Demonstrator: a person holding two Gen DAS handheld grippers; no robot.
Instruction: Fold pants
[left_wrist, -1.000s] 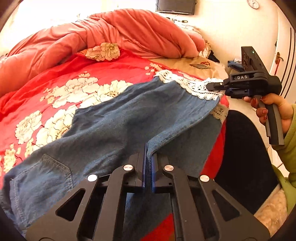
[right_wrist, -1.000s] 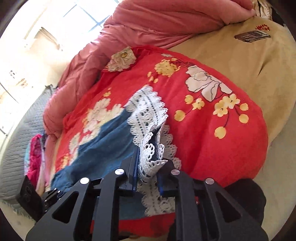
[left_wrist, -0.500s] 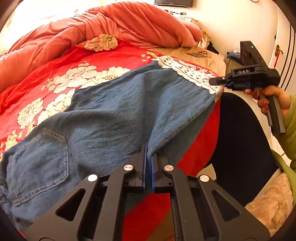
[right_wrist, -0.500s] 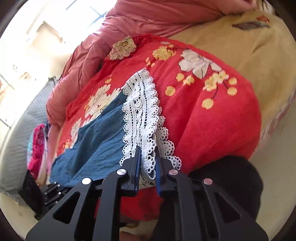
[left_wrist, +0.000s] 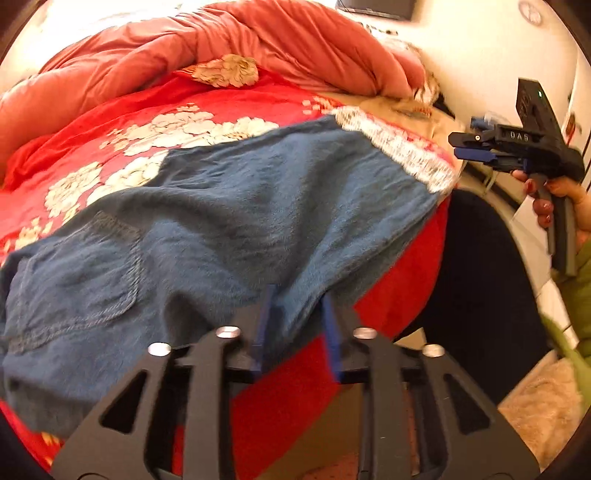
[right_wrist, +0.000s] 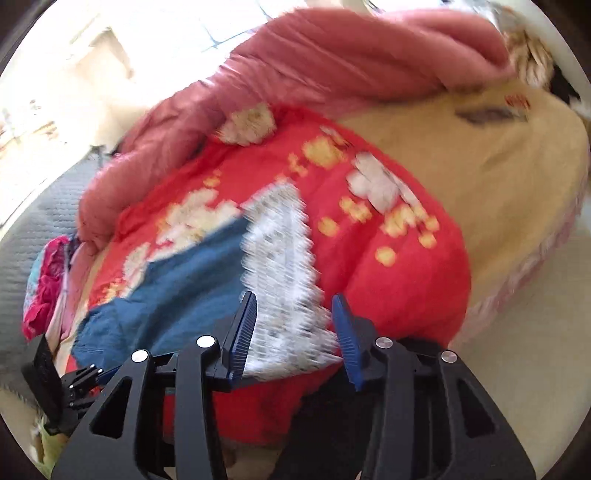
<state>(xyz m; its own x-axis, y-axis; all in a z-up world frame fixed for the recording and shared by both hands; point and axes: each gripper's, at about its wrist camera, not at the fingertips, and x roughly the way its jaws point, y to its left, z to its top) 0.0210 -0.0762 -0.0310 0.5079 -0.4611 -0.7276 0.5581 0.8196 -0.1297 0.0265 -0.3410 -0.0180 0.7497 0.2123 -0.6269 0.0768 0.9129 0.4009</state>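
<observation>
The blue denim pants (left_wrist: 221, 221) lie spread across the red floral bedspread (left_wrist: 207, 107), with a back pocket at the left and a white lace hem (left_wrist: 399, 147) at the right. My left gripper (left_wrist: 295, 325) is open at the pants' near edge, the cloth loose between its jaws. My right gripper (right_wrist: 293, 332) is open just before the lace hem (right_wrist: 280, 258); it also shows in the left wrist view (left_wrist: 458, 146), clear of the hem. The right wrist view is blurred.
A crumpled pink duvet (left_wrist: 236, 40) is heaped at the far side of the bed. A tan sheet (right_wrist: 480, 166) covers the right part. A dark chair or cushion (left_wrist: 480, 280) stands off the bed's near right edge. Coloured clothes (right_wrist: 48, 280) lie at the left.
Both grippers have opened and let go of the pants: the left released the denim edge, the right released the lace hem. The pants now lie flat on the bed.
</observation>
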